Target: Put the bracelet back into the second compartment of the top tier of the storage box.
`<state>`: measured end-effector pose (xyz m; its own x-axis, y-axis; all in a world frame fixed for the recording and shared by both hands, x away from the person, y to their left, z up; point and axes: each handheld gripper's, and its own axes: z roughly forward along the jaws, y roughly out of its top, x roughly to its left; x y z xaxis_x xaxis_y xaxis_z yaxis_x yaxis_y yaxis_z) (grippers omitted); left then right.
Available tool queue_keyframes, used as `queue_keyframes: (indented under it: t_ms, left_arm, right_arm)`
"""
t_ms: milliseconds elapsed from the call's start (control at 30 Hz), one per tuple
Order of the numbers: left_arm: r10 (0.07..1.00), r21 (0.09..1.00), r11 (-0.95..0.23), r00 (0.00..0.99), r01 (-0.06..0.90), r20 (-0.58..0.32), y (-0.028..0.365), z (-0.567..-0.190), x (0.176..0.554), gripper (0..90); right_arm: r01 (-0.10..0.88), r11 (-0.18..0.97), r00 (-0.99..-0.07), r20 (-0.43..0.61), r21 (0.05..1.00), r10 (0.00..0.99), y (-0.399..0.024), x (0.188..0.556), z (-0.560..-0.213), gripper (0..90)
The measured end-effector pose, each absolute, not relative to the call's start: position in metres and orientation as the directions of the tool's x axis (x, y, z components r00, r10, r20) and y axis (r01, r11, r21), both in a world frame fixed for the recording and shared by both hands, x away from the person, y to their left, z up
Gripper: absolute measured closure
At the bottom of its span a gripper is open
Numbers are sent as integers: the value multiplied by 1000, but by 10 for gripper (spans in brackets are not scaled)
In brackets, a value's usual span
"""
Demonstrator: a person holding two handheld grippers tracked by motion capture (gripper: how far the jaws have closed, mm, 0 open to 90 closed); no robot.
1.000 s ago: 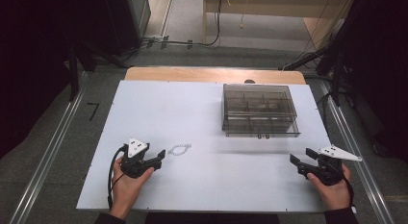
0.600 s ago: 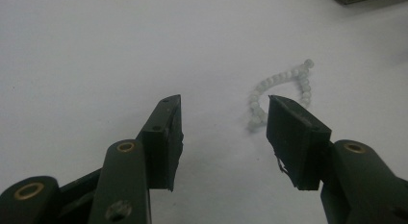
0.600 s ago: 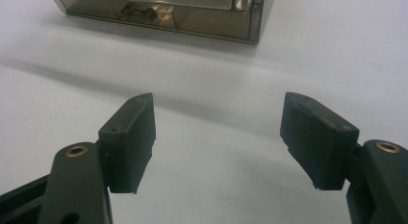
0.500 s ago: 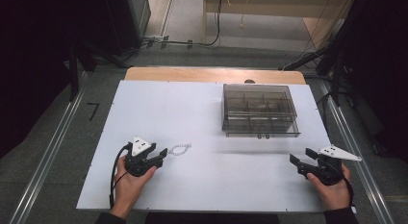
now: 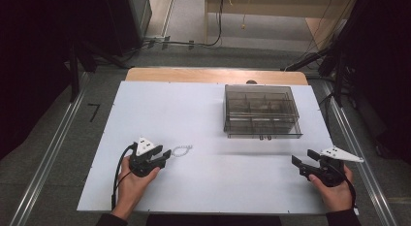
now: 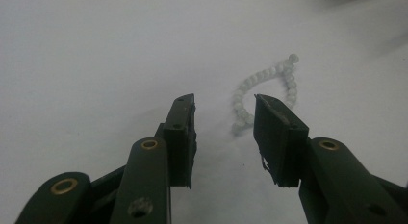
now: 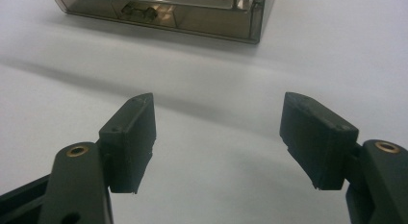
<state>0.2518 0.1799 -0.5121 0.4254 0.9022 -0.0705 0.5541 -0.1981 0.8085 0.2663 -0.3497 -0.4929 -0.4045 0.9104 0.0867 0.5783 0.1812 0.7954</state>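
A short string of pale beads (image 6: 267, 92) lies loose on the white counter (image 5: 203, 109), at the lower left of the high view, just ahead of the left gripper (image 5: 166, 155). In the left gripper view it sits in a small loop right of centre, its near end just beyond the tips and close to the right-hand jaw.

It looks very light and completely limp, likely to sag and swing from wherever it is pinched. The round, smooth beads could slip out of flat pads or roll aside, so the safest hold is probably across the bunched near end of the loop, where two strands lie together, rather than on a single bead at the far tip.

The left gripper has just been closing; its jaws now stand at a narrow gap with nothing pressed between them, the beads just ahead of the tips. The right gripper (image 5: 301, 164), at the lower right of the high view, stands wide and empty, well apart from the beads.

Counted: one bead string, one smoky clear plastic box (image 5: 260, 111) with compartments at the upper right of the counter, two grippers. How many beads there are is too blurred to tell.
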Motion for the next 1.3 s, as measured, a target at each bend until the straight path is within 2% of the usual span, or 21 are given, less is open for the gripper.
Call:
queue_keyframes:
  t_ms: [933,1200,1300]
  left_arm:
    - [866,791,-237,491,563,-90,173,-519,265,784]
    - [858,785,-251,506,567,-91,172,-520,266,860]
    - [858,784,-250,505,568,-93,172,-520,266,861]
  right_arm:
    - [577,182,-407,87,796,909,-350,268,-494,271]
    - [578,182,-407,89,796,909,-350,268,-494,272]
    - [579,181,-406,89,795,909,-350,268,-494,272]
